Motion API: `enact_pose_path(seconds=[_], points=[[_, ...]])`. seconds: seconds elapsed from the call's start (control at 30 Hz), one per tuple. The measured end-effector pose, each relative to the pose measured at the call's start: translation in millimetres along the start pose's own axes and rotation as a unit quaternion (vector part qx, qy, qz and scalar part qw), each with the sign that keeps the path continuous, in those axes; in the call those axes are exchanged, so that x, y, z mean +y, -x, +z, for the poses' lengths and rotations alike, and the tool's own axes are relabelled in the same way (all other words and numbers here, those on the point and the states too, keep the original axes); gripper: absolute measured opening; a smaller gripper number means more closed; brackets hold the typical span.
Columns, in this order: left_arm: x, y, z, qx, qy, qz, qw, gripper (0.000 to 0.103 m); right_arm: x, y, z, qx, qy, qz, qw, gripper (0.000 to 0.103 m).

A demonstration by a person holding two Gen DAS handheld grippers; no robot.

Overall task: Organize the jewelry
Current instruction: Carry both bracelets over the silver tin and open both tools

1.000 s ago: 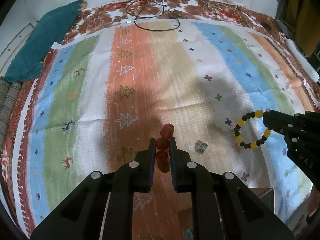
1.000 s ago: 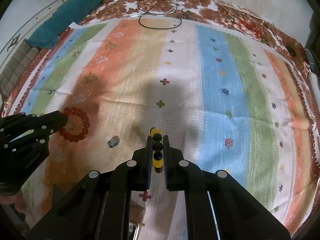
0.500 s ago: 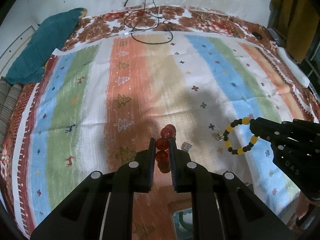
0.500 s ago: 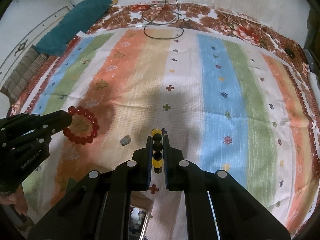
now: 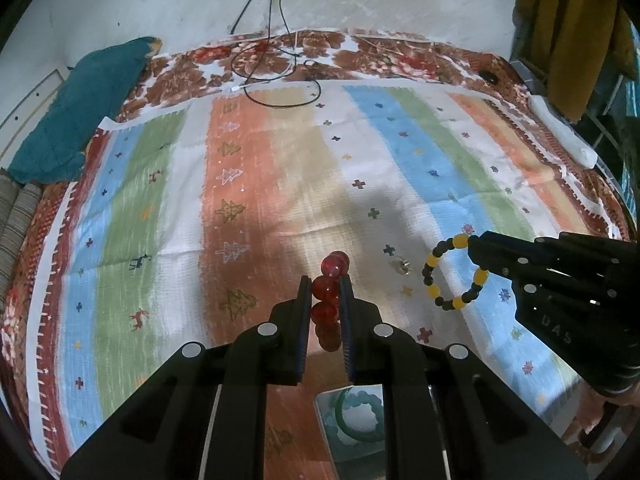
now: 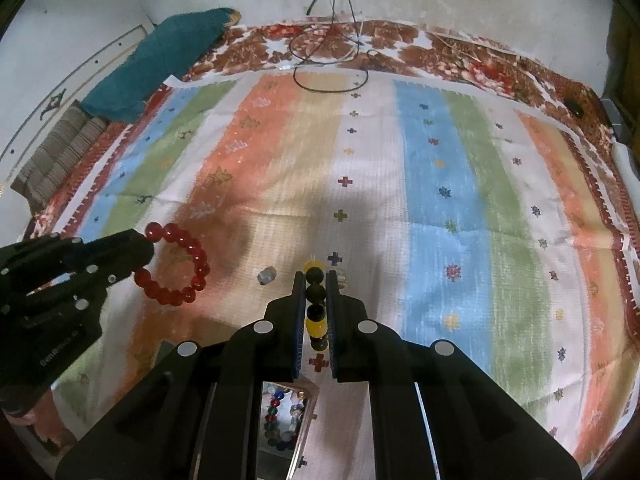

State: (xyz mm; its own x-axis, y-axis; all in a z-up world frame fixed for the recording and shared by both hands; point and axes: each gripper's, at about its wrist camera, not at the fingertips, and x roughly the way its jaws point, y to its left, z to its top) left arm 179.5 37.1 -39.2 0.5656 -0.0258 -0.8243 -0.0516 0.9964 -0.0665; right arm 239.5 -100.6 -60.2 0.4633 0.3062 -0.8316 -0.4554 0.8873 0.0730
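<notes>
Here we see the left tool clenched on the red bead bracelet, held above the striped cloth. At three o'clock in its view, the right tool grips the yellow-and-black bracelet.

- Wide, bare stretch of the striped, patterned cloth lies open ahead of both tongs.
- A small silvery trinket sits on the cloth between them.
- A looped black cable and crumpled teal fabric crowd the far edge.
</notes>
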Motion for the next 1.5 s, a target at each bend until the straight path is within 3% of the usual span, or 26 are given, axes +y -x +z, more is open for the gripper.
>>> enact_pose_path(seconds=[1.5], points=[[-19,70,-62,-0.05,-0.005,-0.022,0.9985,0.013,16,83,-60,-0.075,0.009,0.045,0.996,0.011]])
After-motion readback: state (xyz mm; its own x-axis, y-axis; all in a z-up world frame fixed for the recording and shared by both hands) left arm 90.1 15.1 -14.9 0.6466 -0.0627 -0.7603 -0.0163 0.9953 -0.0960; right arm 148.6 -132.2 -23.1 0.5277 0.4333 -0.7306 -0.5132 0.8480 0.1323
